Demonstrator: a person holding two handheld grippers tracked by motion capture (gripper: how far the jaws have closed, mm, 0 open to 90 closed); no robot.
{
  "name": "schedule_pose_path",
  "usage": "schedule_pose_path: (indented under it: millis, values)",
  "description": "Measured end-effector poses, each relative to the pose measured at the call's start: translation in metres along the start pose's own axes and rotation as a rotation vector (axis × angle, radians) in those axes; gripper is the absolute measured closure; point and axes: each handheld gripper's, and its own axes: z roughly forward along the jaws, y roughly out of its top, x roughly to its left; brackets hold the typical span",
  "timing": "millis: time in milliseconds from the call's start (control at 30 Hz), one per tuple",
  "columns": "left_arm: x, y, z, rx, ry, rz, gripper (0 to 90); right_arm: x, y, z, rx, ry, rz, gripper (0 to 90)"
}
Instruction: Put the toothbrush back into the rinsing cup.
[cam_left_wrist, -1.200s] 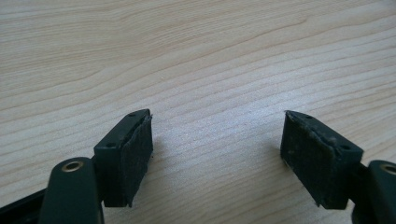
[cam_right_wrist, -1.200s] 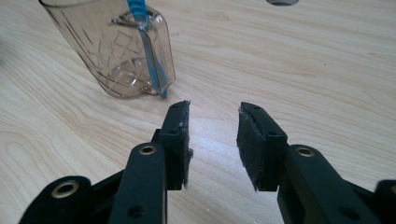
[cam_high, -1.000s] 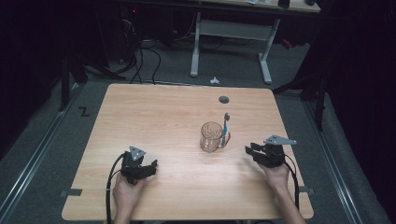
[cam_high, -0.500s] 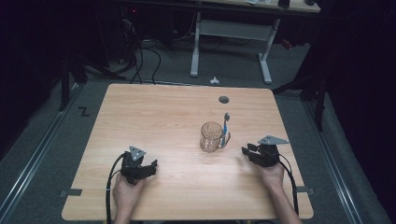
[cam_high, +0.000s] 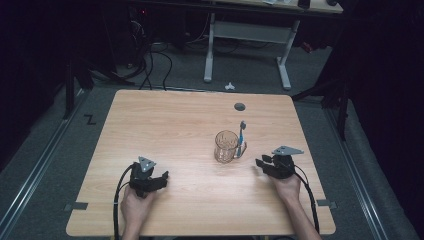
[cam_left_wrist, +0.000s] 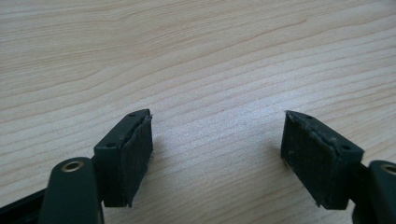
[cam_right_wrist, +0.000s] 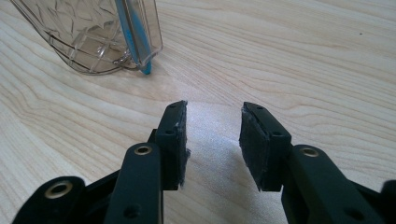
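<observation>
One glass mug (cam_high: 226, 146) upright, one blue toothbrush (cam_high: 241, 138) leaning against it, head up, left gripper (cam_high: 161, 179) and right gripper (cam_high: 260, 163) both parted, empty, the right's jaws just widening

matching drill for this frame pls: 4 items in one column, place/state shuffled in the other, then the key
1. glass mug
2. toothbrush
3. left gripper
4. right gripper

A. jaws wide apart over bare table, nothing between them
B. blue and grey, propped upright against the mug's handle
C. clear, patterned, standing near the table's middle
D. jaws partly open, empty, pointing toward the mug

Pairs: 1-C, 2-B, 3-A, 4-D
</observation>
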Motion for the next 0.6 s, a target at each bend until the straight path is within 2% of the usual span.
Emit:
schedule_pose_path:
  millis: [600]
  values:
    - [0.0, 0.0, 0.0, 0.0, 0.0, 0.0, 25.6, 0.0058, -0.0023, 0.0081, 0.031, -0.014, -0.027, 55.8]
